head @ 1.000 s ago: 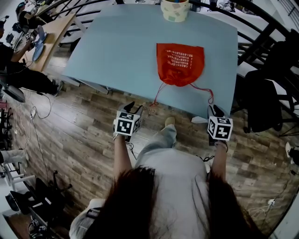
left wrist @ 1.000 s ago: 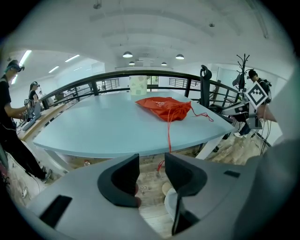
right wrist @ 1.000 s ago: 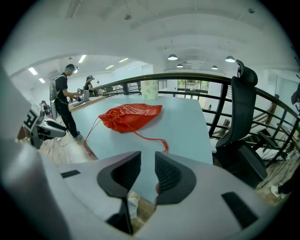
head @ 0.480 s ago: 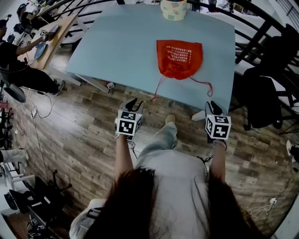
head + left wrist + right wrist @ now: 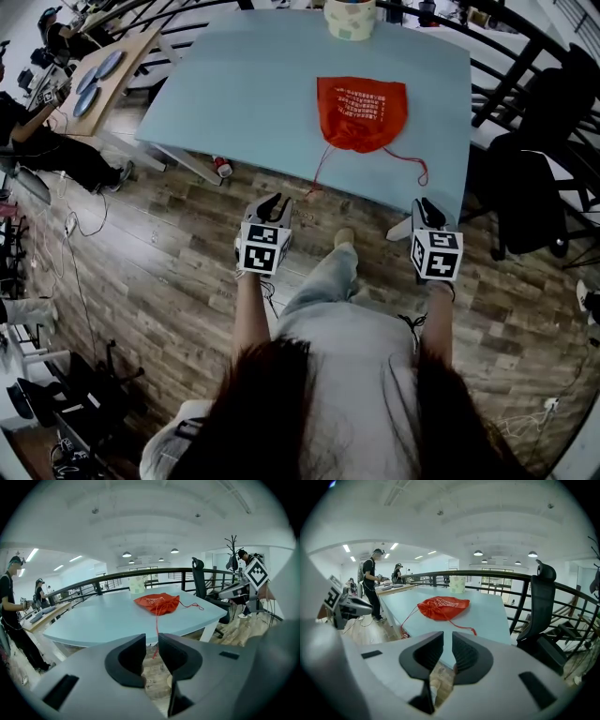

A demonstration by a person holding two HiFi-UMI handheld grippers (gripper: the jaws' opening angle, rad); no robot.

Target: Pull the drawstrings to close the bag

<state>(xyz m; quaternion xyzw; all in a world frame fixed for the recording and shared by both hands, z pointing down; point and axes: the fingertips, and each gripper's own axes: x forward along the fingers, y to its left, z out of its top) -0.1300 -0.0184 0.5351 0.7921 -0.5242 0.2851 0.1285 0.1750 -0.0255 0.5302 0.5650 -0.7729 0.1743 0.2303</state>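
Bag (image 5: 363, 112) lies further ahead of both pairs of fingers than before; the grippers sit back from the table (image 5: 244, 84) edge. Left gripper (image 5: 274, 203) and right gripper (image 5: 424, 205) jaws have just been closing: narrow gap, nothing held. Bag flat on pale blue top, mouth gathered. Red thin crinkly fabric, white print. Left cord (image 5: 317, 176) dangles off the edge; right cord (image 5: 410, 159) lies on top.
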